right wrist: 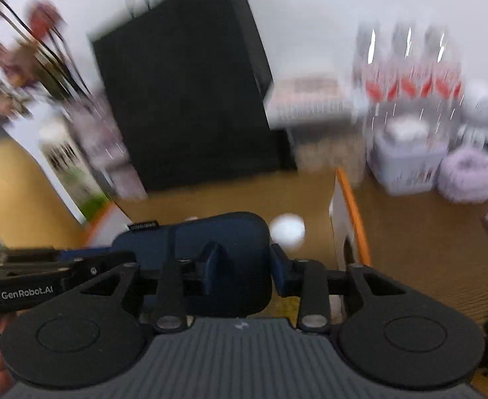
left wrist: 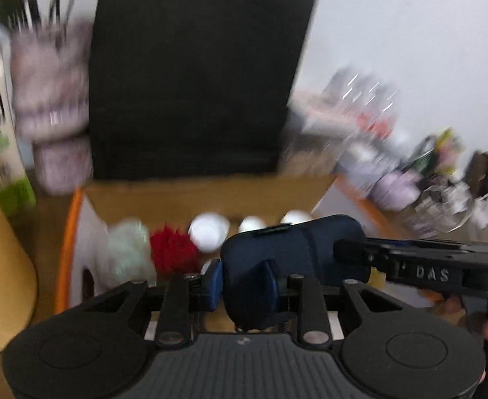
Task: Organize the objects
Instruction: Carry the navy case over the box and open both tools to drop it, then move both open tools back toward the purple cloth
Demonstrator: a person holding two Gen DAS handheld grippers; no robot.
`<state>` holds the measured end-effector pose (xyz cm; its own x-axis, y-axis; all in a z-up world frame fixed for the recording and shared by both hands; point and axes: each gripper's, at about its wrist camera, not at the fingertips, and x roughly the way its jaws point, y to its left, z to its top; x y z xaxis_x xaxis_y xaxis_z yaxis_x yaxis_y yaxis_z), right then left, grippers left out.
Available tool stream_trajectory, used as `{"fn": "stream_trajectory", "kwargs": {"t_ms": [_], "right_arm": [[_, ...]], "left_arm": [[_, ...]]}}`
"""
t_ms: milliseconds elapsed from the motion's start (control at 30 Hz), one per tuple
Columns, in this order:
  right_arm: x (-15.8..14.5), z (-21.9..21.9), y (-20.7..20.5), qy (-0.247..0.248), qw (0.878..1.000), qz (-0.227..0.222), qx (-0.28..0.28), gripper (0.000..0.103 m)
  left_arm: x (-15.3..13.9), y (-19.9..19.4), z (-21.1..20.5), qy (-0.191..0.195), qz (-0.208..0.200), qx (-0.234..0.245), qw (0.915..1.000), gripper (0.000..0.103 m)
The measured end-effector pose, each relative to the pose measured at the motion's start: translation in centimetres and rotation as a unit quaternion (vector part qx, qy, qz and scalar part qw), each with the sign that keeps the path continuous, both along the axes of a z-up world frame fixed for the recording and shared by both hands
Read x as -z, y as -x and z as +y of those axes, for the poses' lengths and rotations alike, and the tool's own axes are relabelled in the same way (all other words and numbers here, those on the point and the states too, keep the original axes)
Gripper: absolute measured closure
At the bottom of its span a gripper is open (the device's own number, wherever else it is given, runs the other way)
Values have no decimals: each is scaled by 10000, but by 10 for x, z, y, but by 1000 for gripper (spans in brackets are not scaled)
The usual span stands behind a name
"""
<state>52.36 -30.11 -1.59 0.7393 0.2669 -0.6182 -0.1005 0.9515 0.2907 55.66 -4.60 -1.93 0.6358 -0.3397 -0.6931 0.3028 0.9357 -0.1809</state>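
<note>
A dark navy pouch point(left wrist: 293, 252) hangs between both grippers above an open box point(left wrist: 77, 232) with white walls and orange rims. My left gripper point(left wrist: 245, 284) is shut on the pouch's left end. My right gripper point(right wrist: 244, 266) is shut on its right end; the pouch point(right wrist: 210, 242) fills the centre of that view. In the box lie white balls point(left wrist: 209, 231), a red pompom point(left wrist: 170, 252) and a pale green tuft point(left wrist: 127, 249). One white ball point(right wrist: 288, 229) shows past the pouch in the right wrist view. Both views are blurred.
A black paper bag point(left wrist: 194, 83) stands behind the box on the wooden table point(right wrist: 426, 249). A yellow vase point(left wrist: 1, 266) stands at the left. Bottles point(right wrist: 406, 76), a lavender container point(right wrist: 406, 163) and glassware point(left wrist: 443, 206) crowd the right.
</note>
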Motion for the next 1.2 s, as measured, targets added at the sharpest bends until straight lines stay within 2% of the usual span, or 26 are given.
{"fn": "stream_trajectory", "kwargs": {"t_ms": [33,67,133,200,267,300,333,400,467,500,533,633,733,833,900,1000,1067,1200], "right_arm": [[8,1,-8,6,9998,180,11,59],[15,4,-10,97,9997,230,10,57],[19,12,-5,321,9994,121,27,42],[14,16,5,332,9993,-90,-122,39],[2,17,14,425,9985,-302,-191,33],[-7,17,18,538,9975,-427,-168,26],[-16,18,22,665,9961,-555,-146,21],[-35,17,31,822,9939,-710,-174,19],[-54,16,41,930,9926,-754,-208,17],[-60,16,46,1021,9916,-759,-238,11],[-63,17,54,1166,9896,-791,-280,5],[-60,14,82,1464,9865,-701,-235,4],[-51,6,134,1342,9886,-602,-324,4],[-46,1,202,1310,9876,-736,-448,3],[-43,-2,260,1272,9863,-886,-573,0],[-46,-4,332,1272,9849,-930,-721,0],[-50,-2,378,1505,9789,-980,-973,0],[-58,3,448,2111,9646,-1036,-1193,0]], "left_arm": [[12,-10,-5,-106,251,-28,9996,73],[20,-15,-8,-174,328,4,9993,72],[24,-14,-15,-224,211,101,9995,71],[16,-8,-15,-125,155,180,9996,69],[1,3,-8,46,-36,200,9998,60],[-10,9,-6,5,-180,181,9997,57],[-23,19,-2,-80,-369,100,9992,54],[-44,36,5,-177,-615,28,9979,45],[-65,55,10,-296,-813,-22,9963,27],[-70,68,12,-420,-890,-26,9951,23],[-71,82,12,-566,-975,24,9936,20],[-63,129,20,-962,-1018,-44,9901,20],[-56,189,39,-1005,-1105,-276,9884,20],[-54,271,60,-785,-1381,-340,9867,18],[-53,322,73,-633,-1454,-188,9872,17],[-58,395,85,-610,-1646,-40,9845,13],[-61,438,96,-517,-1820,-45,9819,3],[-52,485,107,-757,-1712,-103,9823,3]]}}
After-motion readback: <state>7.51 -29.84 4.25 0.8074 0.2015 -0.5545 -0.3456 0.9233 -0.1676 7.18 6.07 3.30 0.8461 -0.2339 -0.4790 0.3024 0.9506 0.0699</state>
